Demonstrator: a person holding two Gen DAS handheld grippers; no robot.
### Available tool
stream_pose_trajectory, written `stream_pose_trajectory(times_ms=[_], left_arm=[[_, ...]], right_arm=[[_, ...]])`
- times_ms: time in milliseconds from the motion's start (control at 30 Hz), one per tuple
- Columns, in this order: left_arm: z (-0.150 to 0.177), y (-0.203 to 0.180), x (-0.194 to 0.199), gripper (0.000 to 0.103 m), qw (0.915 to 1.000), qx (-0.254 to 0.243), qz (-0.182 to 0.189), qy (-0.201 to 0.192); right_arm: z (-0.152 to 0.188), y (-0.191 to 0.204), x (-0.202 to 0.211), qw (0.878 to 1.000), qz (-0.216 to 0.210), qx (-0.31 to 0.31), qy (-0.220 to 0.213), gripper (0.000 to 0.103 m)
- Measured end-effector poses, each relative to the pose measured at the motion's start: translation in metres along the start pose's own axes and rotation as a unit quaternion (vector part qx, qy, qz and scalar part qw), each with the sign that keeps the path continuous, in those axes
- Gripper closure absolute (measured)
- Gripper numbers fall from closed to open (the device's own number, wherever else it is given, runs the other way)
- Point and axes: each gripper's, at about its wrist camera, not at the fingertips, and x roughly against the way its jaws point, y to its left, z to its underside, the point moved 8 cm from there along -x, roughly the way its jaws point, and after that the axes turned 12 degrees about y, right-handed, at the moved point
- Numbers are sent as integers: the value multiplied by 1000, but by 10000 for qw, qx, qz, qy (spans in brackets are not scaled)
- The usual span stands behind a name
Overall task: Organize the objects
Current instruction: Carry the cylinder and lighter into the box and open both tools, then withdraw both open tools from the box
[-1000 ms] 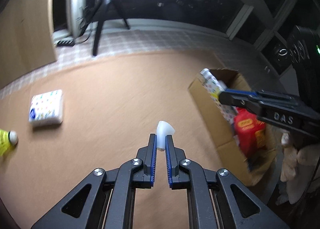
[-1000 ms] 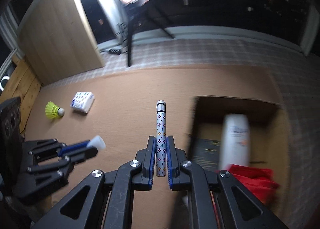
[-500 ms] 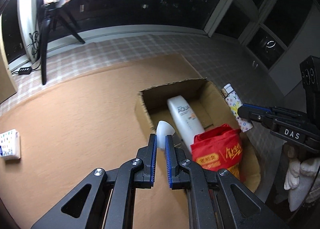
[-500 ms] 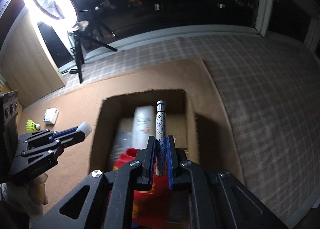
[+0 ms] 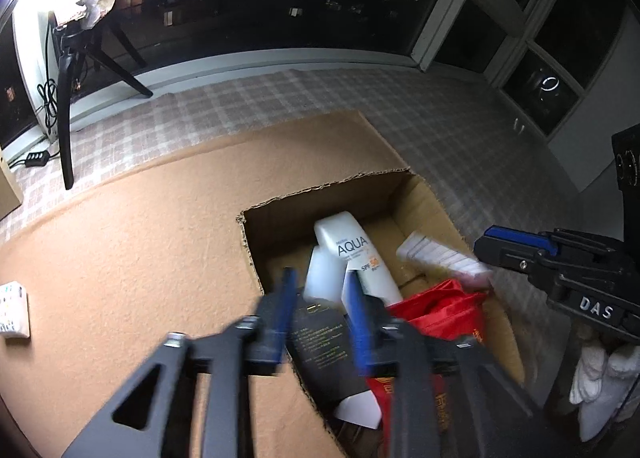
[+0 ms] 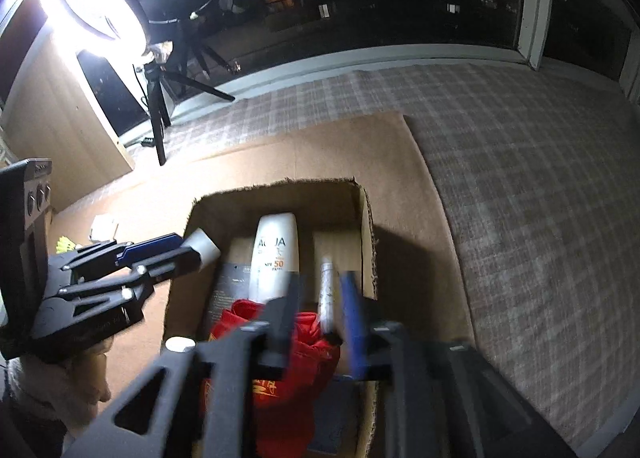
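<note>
An open cardboard box [image 5: 440,201] [image 6: 366,213] stands on the brown mat. It holds a white AQUA bottle [image 5: 360,258] [image 6: 276,254], a red bag [image 5: 444,314] [image 6: 288,370] and a black packet [image 5: 324,350]. My left gripper [image 5: 320,298] is open over the box's left side, with a small white cap [image 5: 324,278] loose between its blurred fingers. My right gripper [image 6: 320,298] is open over the box; the patterned white tube [image 6: 329,298] [image 5: 440,258] is loose between its fingers, leaning by the right one.
A white dotted pack [image 5: 12,310] lies far left on the mat, with a yellow shuttlecock [image 6: 64,244] beside it. A ring light on a tripod [image 6: 156,97] stands at the back. Checked carpet [image 6: 520,197] lies to the right of the mat.
Both grippers have opened over the box and are blurred with motion. The cap and the patterned tube, held tight before, are let go between the spread fingers.
</note>
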Motion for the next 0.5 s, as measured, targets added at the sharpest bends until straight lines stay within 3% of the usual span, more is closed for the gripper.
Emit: stream_pose_trajectory(times_ms=[33,67,500], left_arm=[[0,1,2,43,10000,24,-4,-32],[0,2,4,40,10000,45,-35,-74],[26,33,23,40,9996,152,-255,-11]], right_arm=[[-1,0,1,10000,-10,-4,-24,52],[-2,-1,3,10000,-17,-34,-72,49],[5,17,1,9998,-173,-102,-7,49]])
